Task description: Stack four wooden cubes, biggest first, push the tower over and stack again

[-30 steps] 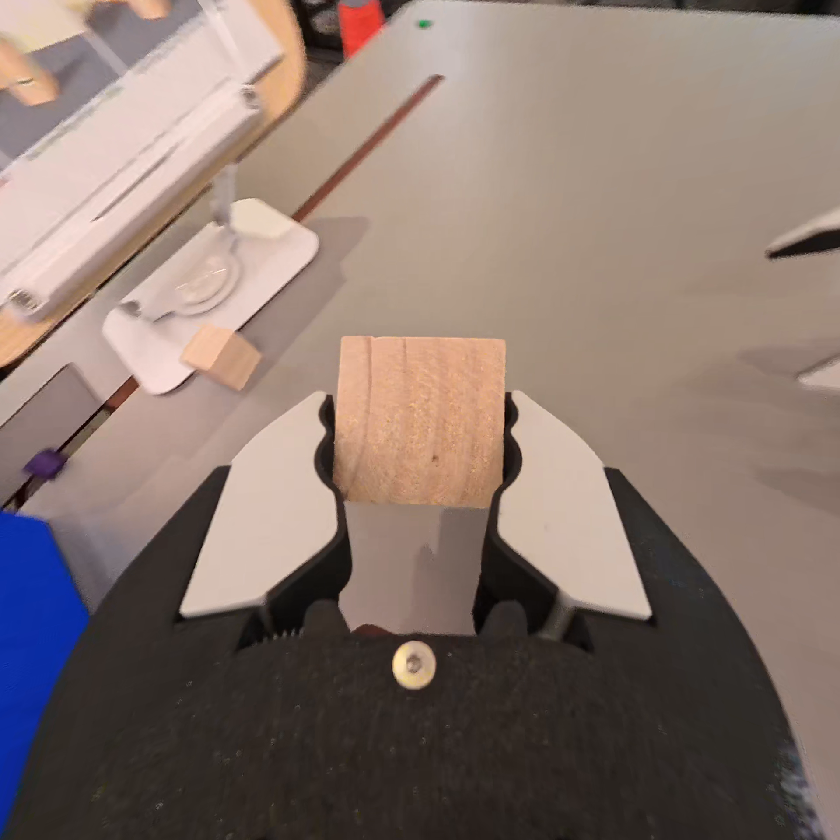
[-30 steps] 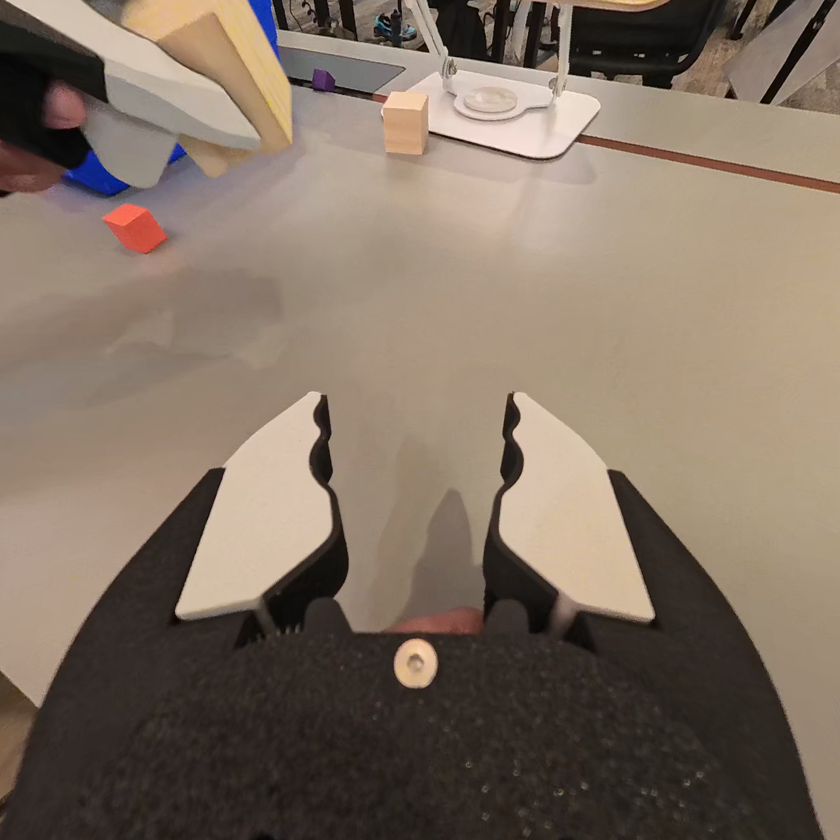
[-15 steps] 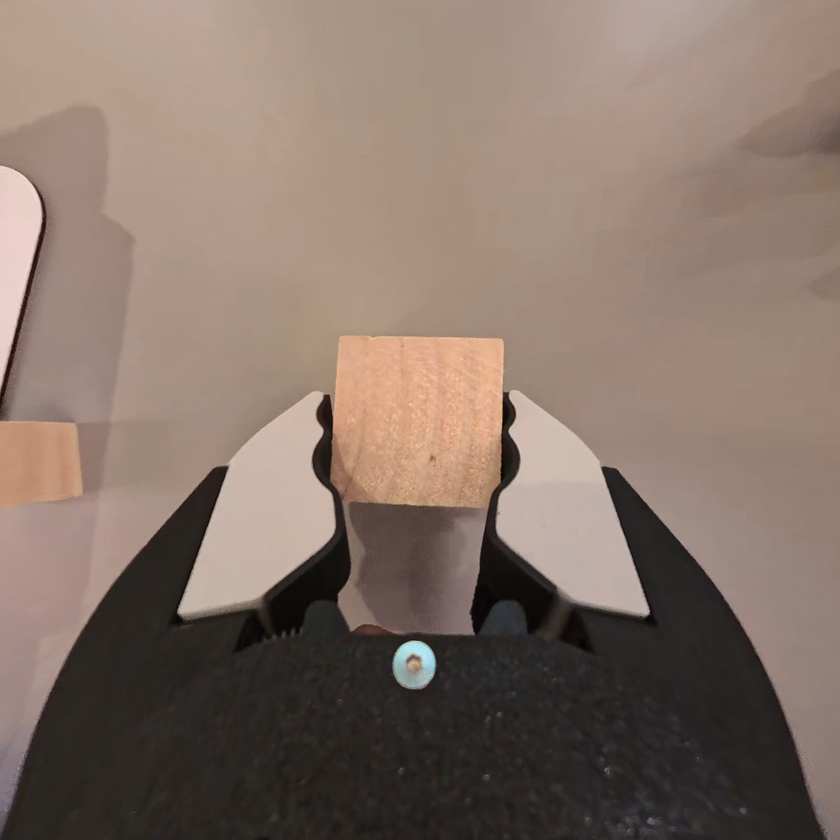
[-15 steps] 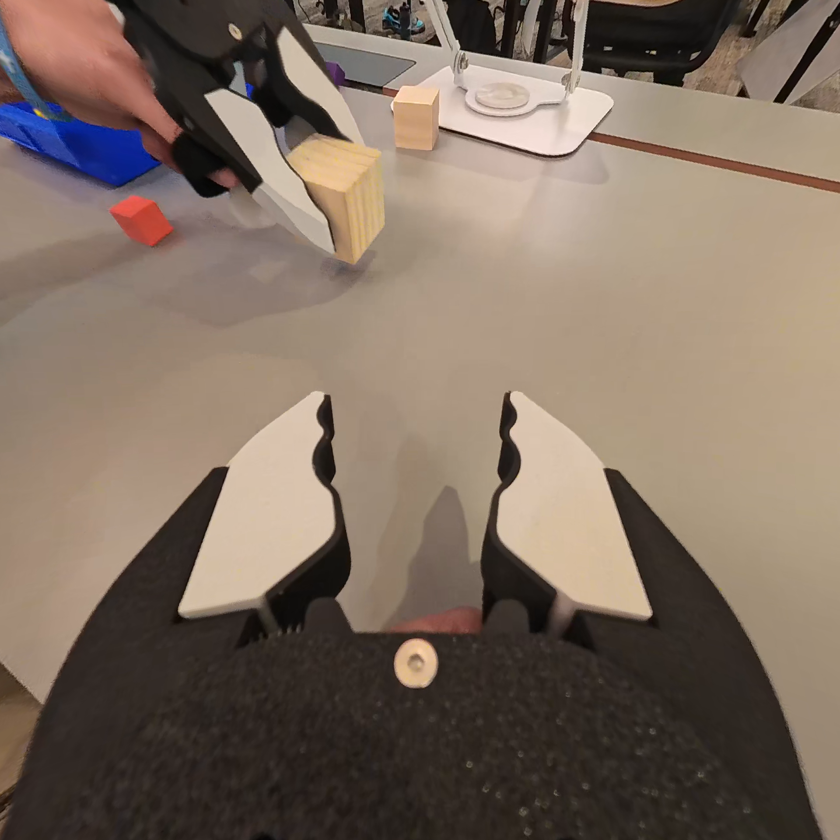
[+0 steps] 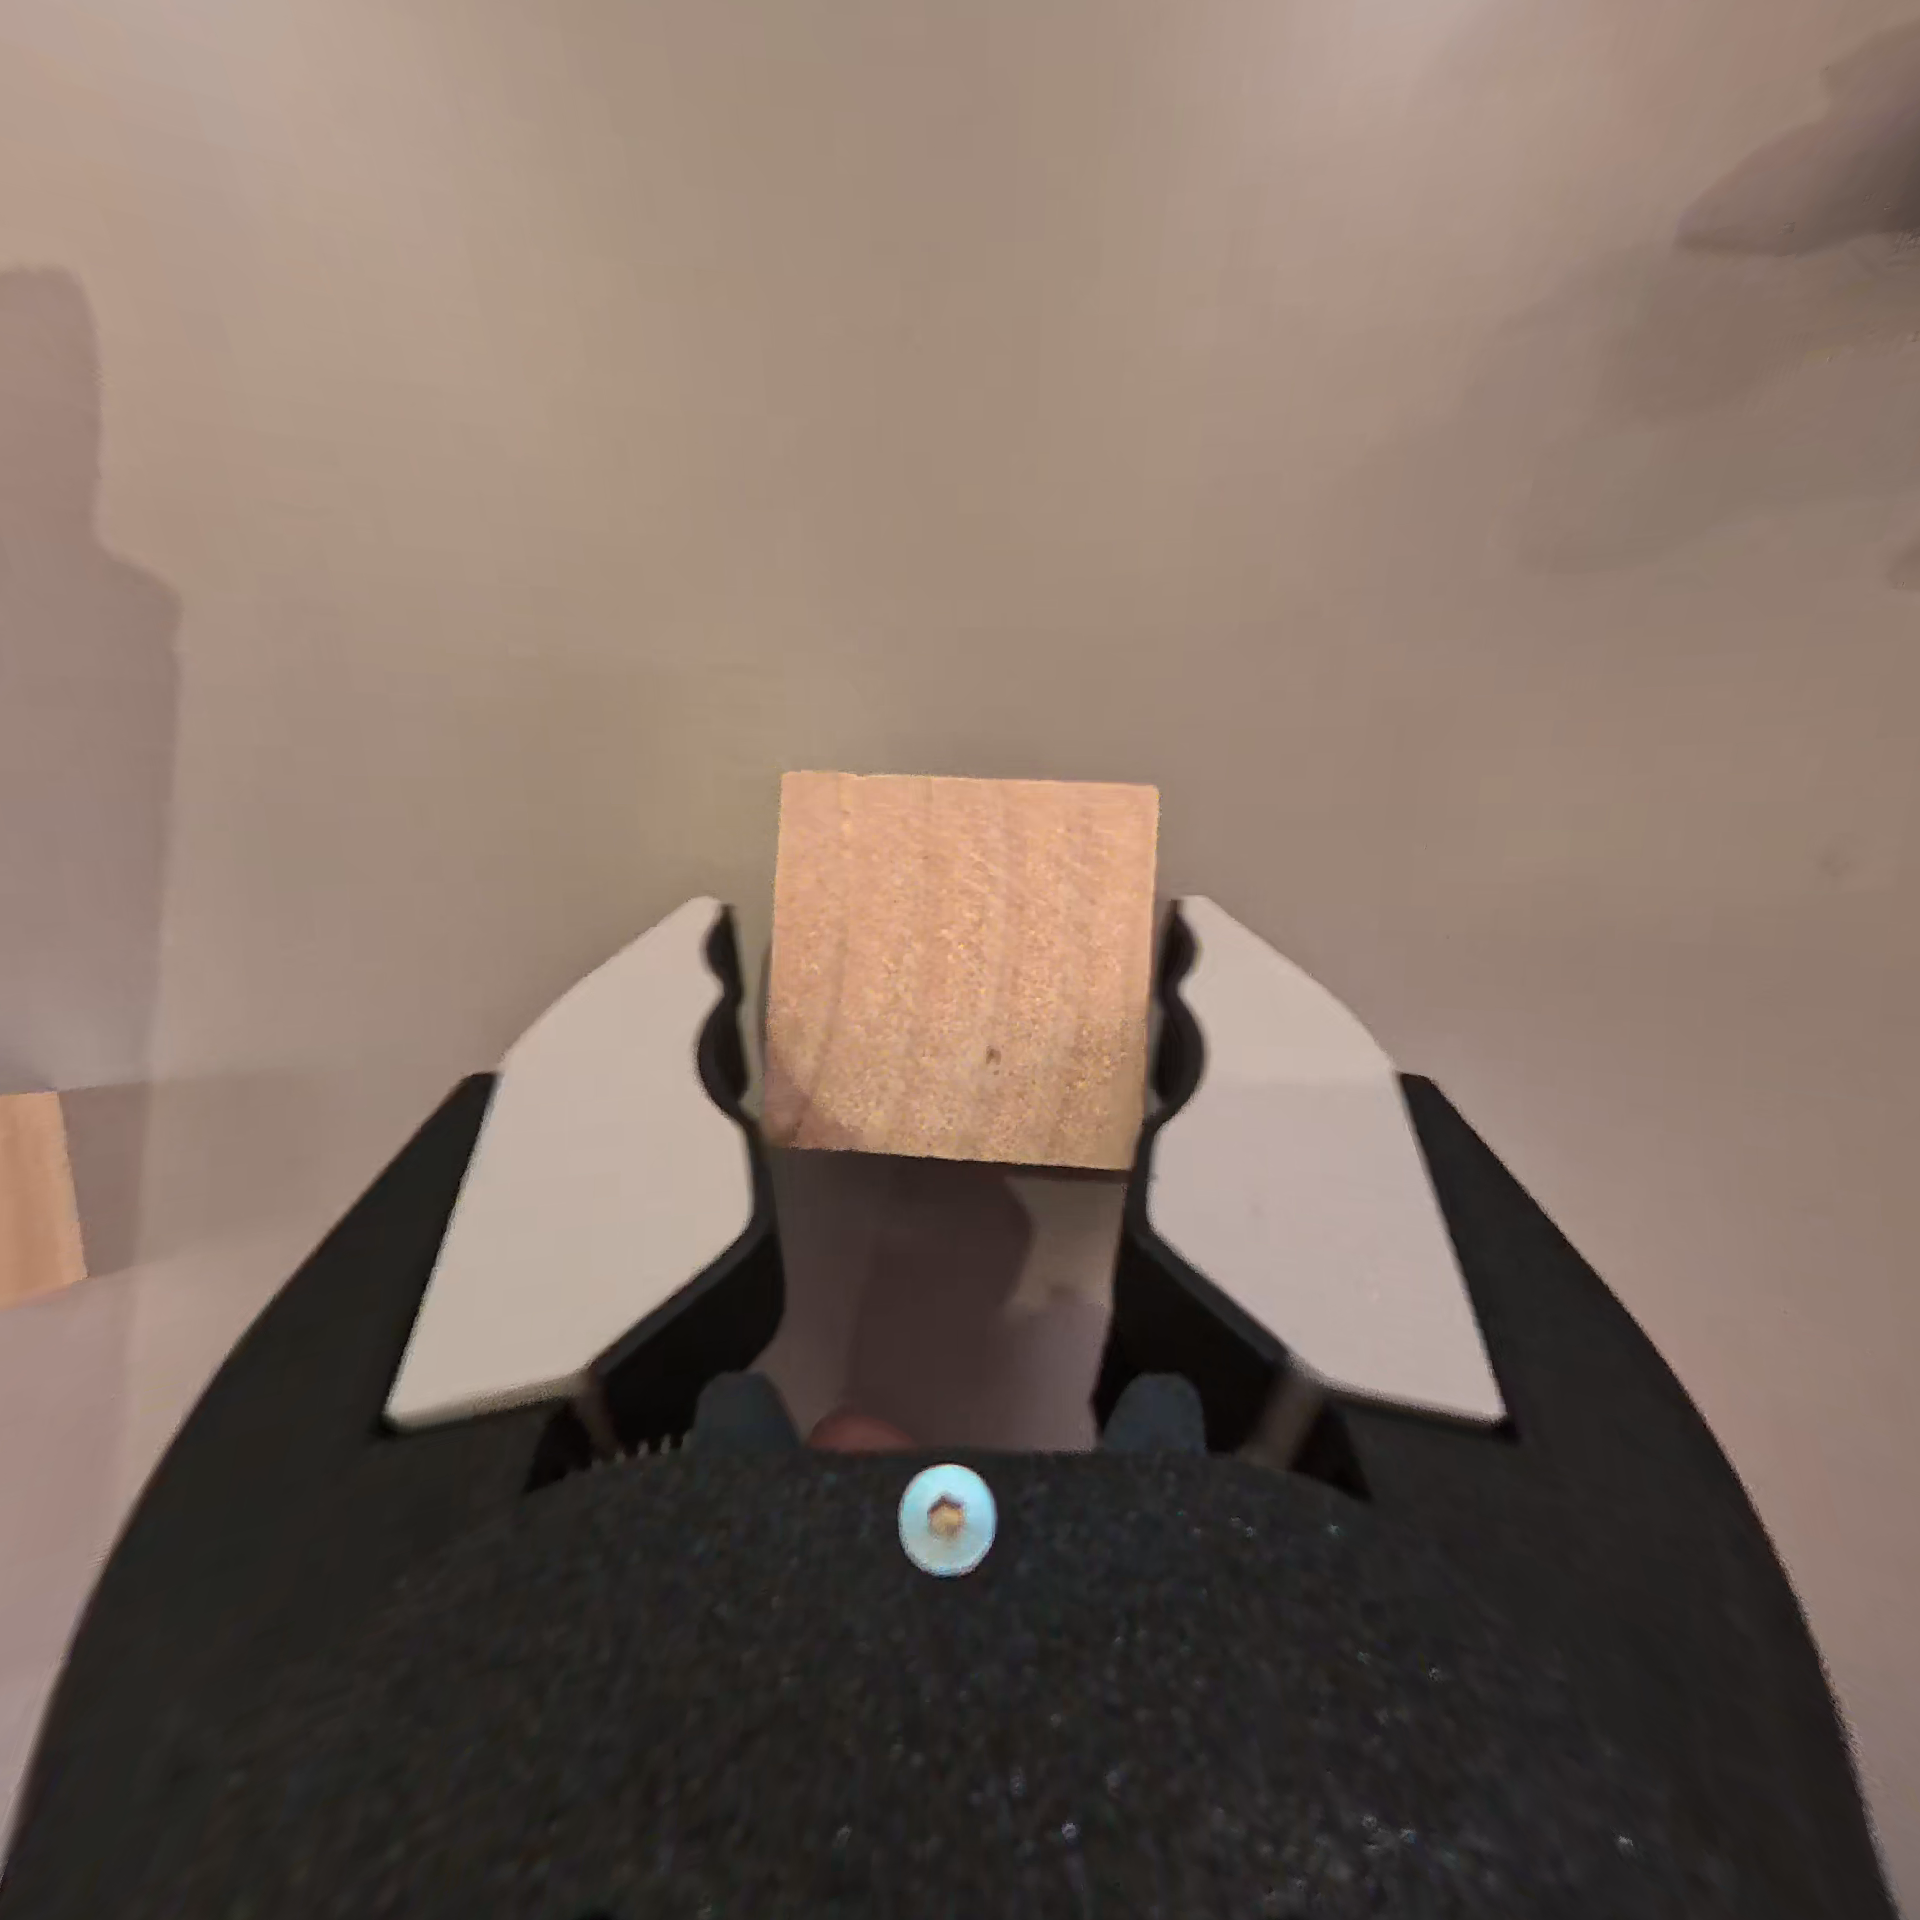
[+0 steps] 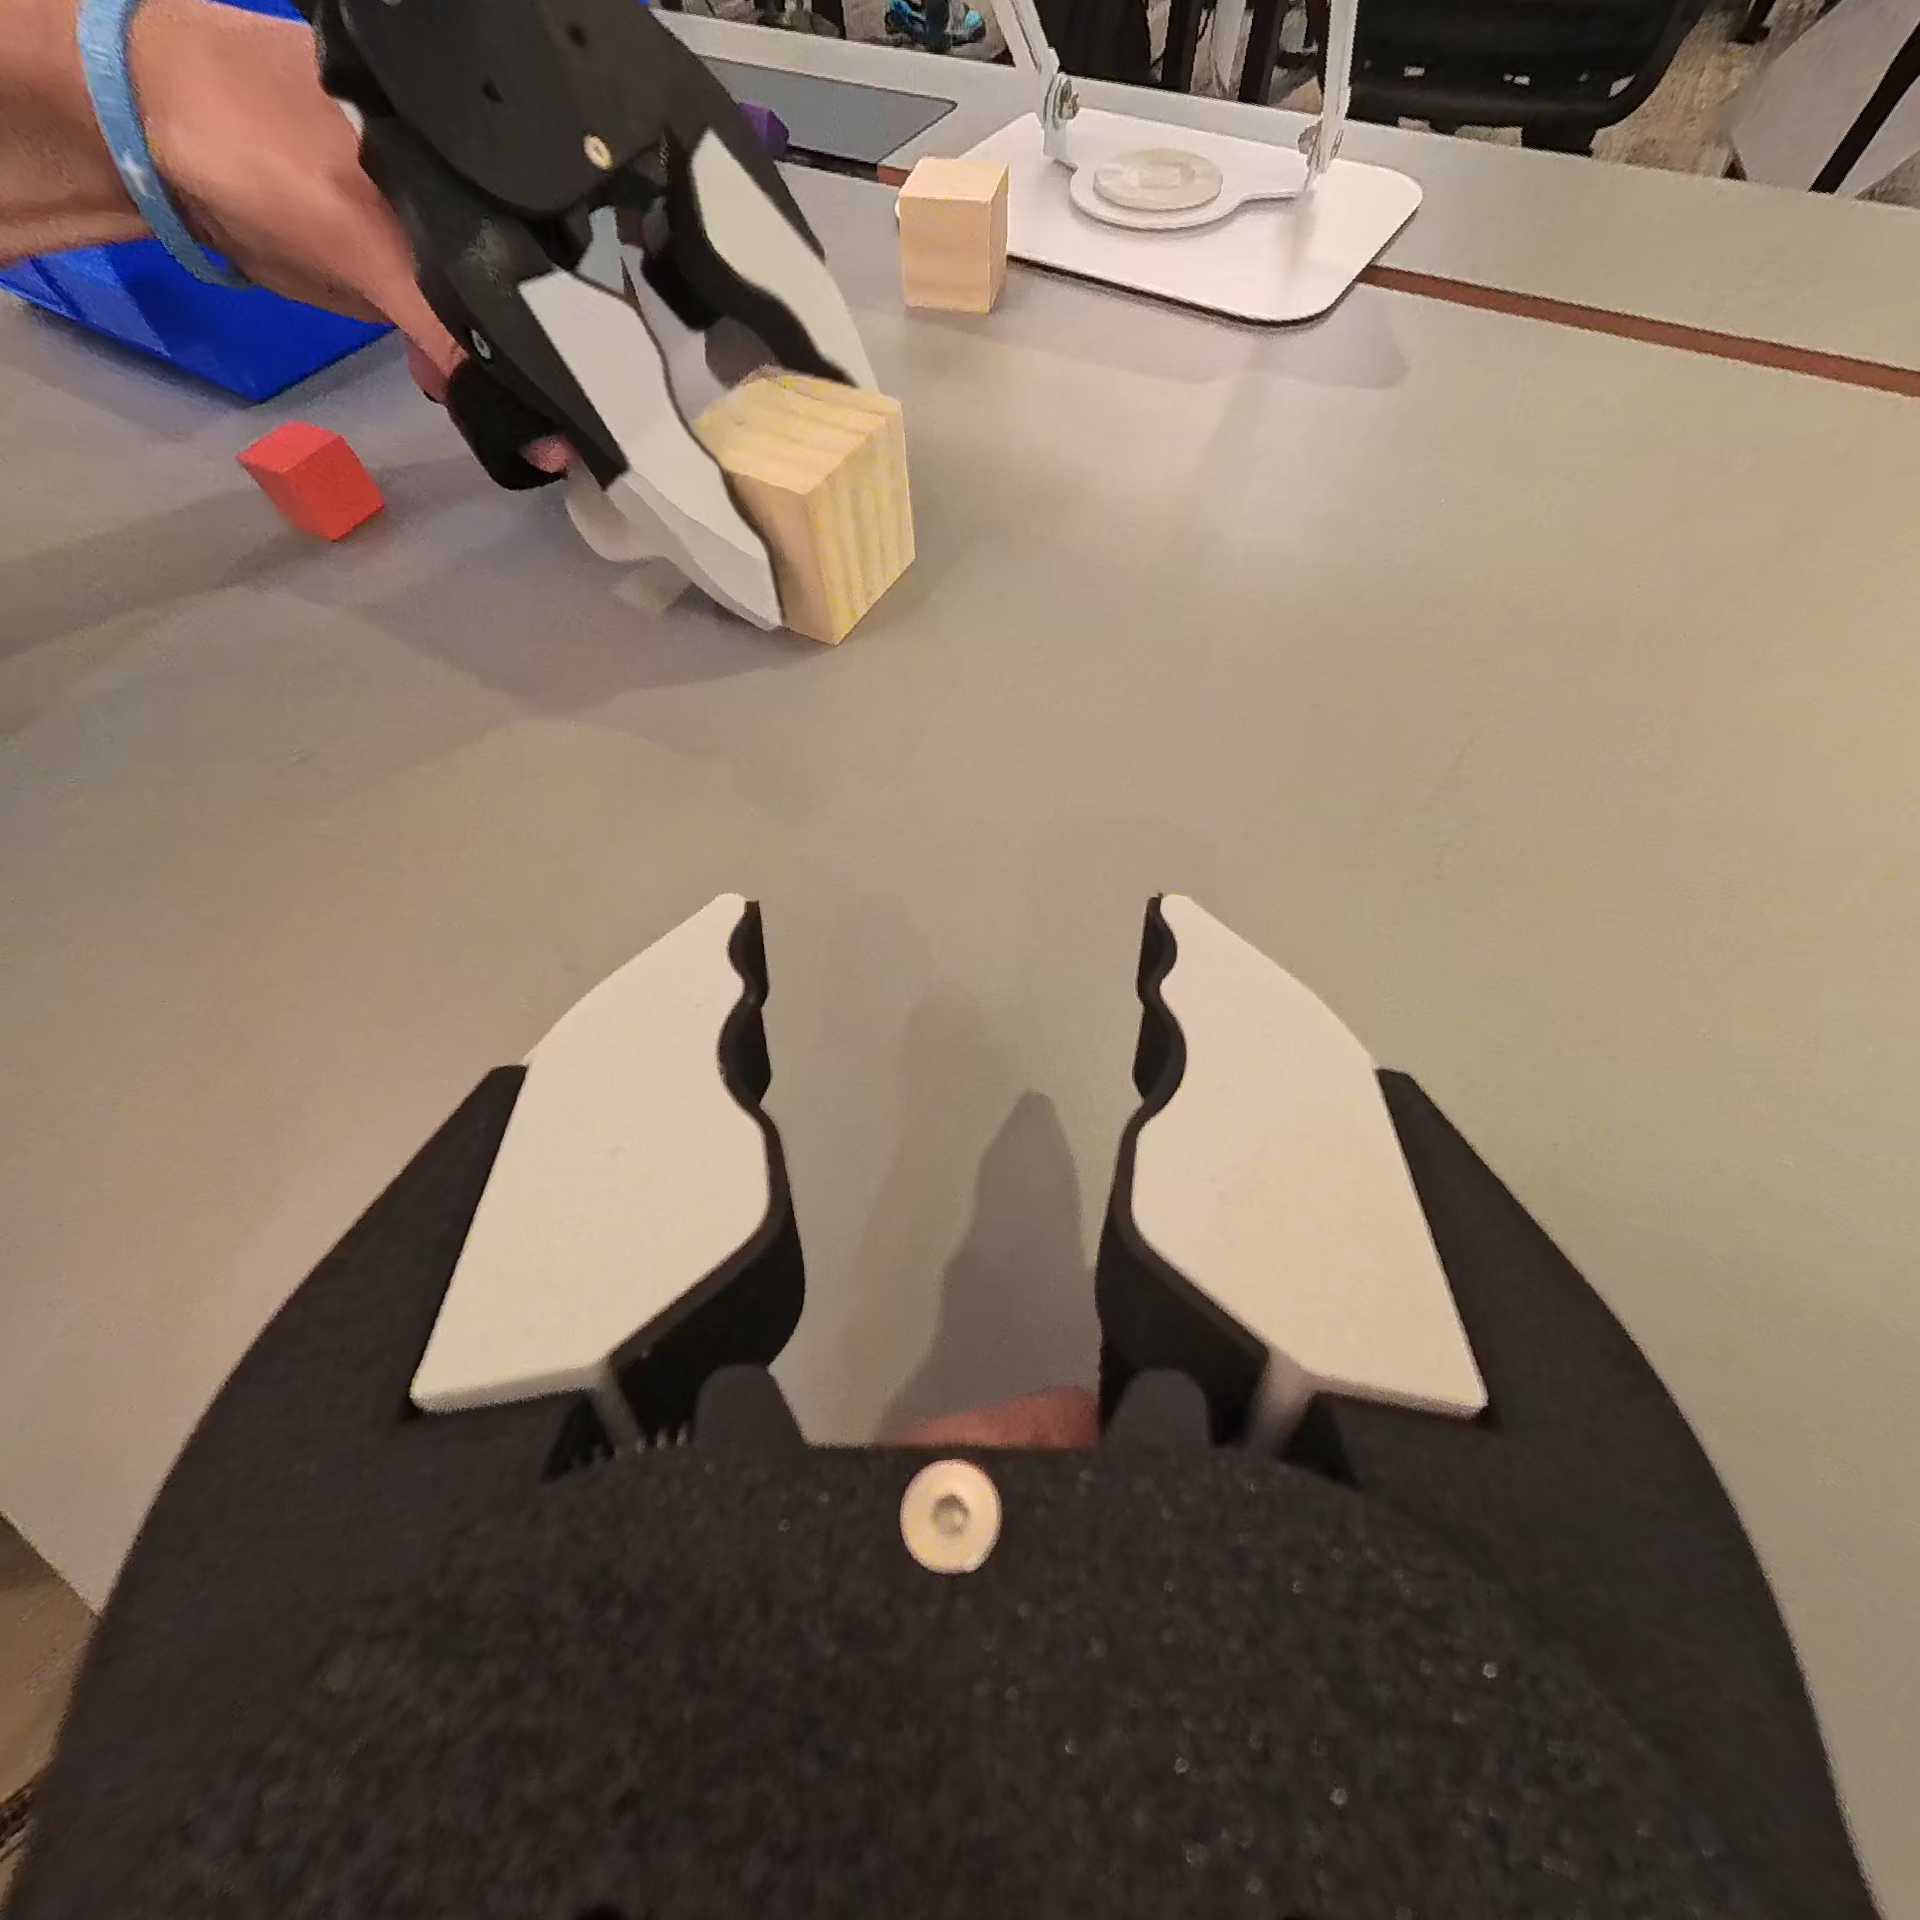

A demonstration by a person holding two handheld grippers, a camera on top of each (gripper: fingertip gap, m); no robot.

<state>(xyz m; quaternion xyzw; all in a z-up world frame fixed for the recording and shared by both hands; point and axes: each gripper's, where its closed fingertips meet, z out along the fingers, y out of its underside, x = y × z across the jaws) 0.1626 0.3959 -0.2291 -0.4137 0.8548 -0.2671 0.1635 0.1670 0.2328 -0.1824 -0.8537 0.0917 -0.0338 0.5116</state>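
Left wrist view: the left gripper (image 5: 961, 997) looks steeply down at the grey table (image 5: 1039, 416). The big wooden cube (image 5: 961, 977) sits between its two fingers, one cube side against each inner pad, so the jaws grip the cube, w/ no clear gap on either side. The cube's front half sticks out past the fingertips. Whether its bottom face is on the table cannot be told from here. At the left edge a part of a second wooden cube (image 5: 31, 1195) shows, well apart from the held one.

Right wrist view: the right gripper (image 6: 951, 997) has its jaws spread and nothing between them; it hangs over bare table, well apart from every cube. Farther off, the left gripper (image 6: 748, 499) comes down at a slant from the upper left, w/ the person's hand (image 6: 239, 208) behind it, and holds the big cube (image 6: 821, 520). The cube's lower corner looks to touch the table, but the cube leans a bit, approx. not flat yet. The smaller wooden cube (image 6: 951, 234) stands beyond it, just beside the white stand base (image 6: 1247, 260). A red cube (image 6: 312, 478) lies to the left, near a blue bin (image 6: 187, 312).

Judgement: this is probably the base cube being set down. The coming move turns on the tilt: the cube needs to be flat on the table before the fingers let go. For the next cubes, the left gripper is nearer to both.
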